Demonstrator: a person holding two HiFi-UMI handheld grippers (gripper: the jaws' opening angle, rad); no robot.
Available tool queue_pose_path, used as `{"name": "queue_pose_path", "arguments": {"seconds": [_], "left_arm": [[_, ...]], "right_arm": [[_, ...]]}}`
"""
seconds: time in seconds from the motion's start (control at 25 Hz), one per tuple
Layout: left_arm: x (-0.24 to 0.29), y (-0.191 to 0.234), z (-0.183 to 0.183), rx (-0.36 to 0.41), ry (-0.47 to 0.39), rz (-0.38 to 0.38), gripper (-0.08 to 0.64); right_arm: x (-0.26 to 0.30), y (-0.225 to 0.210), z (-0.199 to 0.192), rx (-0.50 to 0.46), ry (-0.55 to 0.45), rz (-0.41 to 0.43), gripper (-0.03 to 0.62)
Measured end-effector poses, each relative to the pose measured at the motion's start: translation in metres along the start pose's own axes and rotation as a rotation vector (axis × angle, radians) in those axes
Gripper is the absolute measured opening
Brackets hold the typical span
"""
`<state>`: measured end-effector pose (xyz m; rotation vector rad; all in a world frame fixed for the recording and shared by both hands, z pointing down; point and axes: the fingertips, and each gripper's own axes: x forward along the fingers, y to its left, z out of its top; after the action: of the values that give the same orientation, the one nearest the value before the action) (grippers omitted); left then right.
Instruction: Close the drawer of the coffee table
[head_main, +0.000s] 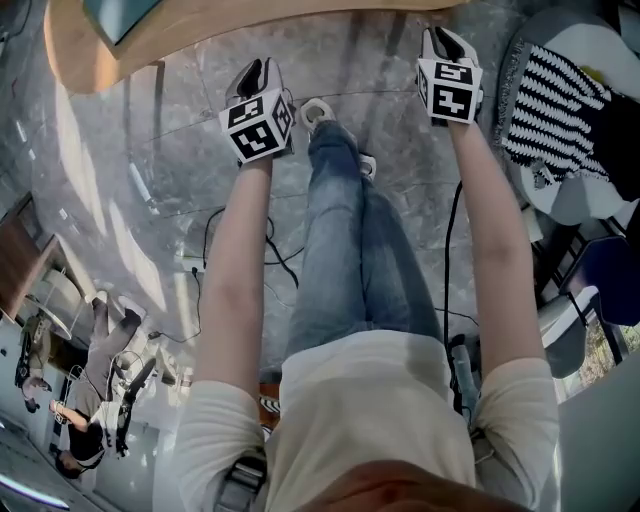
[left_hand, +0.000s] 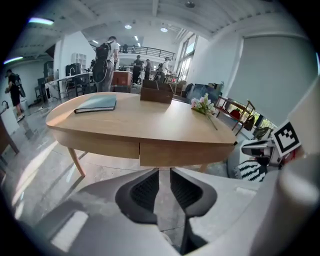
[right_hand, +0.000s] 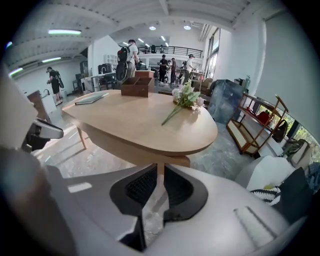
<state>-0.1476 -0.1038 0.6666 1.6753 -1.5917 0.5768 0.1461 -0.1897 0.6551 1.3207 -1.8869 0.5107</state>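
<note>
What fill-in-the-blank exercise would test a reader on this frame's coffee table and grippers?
1. On the coffee table, the wooden box stands between the notebook and the ___.
2. Between the left gripper's jaws there is ___.
3. The person wears blue ___.
Missing words: flowers; nothing; jeans.

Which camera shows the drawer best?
The left gripper view. The drawer faces that camera, so its whole front shows under the table. The right gripper view shows only what looks like a sliver of it below the table's edge. The head view shows just the table's rim, no drawer.
</note>
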Motion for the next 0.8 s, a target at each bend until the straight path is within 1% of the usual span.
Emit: {"name": "queue_pose_path", "arguments": {"seconds": [0.08,0.2,0.32,0.48,0.6,0.8], "left_arm": [[-0.010,-0.005,-0.003,-0.014,-0.019,0.002,0.057],[-0.028,-0.009,-0.005,-0.039,-0.049,0.017,0.002],[-0.051,-0.014,-0.005,-0.067,-0.078,0.019,0.002],[-0.082,-0.027,-0.004,-0.070,-0.109,0.012,0.002],[-0.110,-0.044,-0.005,-0.081,-0.130,-0.027,0.002],[-0.159,-0.065,-0.002,-0.143,-0.168,-0.087,0.002]], "right_arm": [[-0.014,0.010,0.001,0.002,-0.037,0.021,0.010],[-0.039,0.027,0.000,0.016,-0.081,0.054,0.002],[-0.066,0.044,-0.001,0.039,-0.111,0.087,0.002],[-0.106,0.060,-0.001,0.065,-0.155,0.126,0.002],[-0.141,0.068,-0.003,0.079,-0.177,0.153,0.002],[-0.194,0.082,-0.001,0.084,-0.207,0.213,0.002]]}}
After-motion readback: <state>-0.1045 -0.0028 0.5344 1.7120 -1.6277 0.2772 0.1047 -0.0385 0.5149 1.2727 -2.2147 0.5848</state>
